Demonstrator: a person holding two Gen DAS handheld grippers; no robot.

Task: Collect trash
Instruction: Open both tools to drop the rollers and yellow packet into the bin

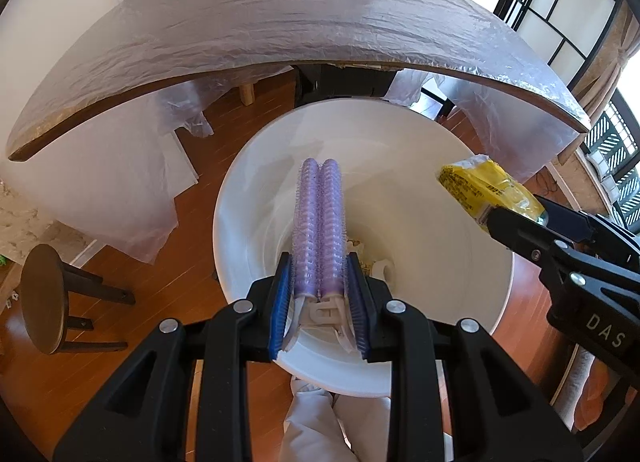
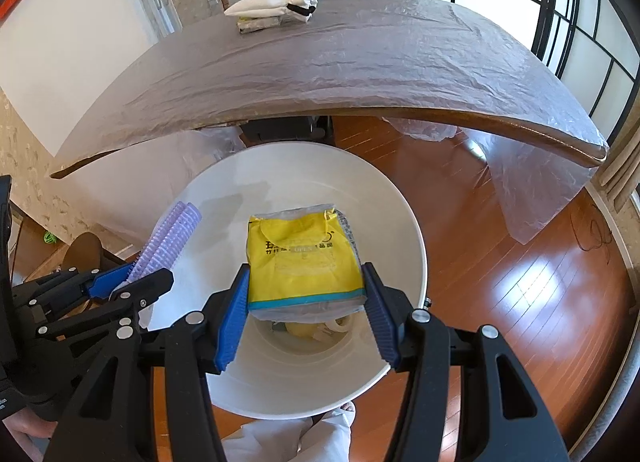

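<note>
Lengthwise, purple rollers (image 1: pixel 319 228) along jaws.

Bin (image 2: pixel 400 206) on floor before table (image 2: pixel 360 74), pouch (image 2: pixel 272 6) on table's far edge, stool (image 1: pixel 44 298) left of bin

Home: dining table (image 1: pixel 280 30), wooden stool (image 1: pixel 44 298).
</note>
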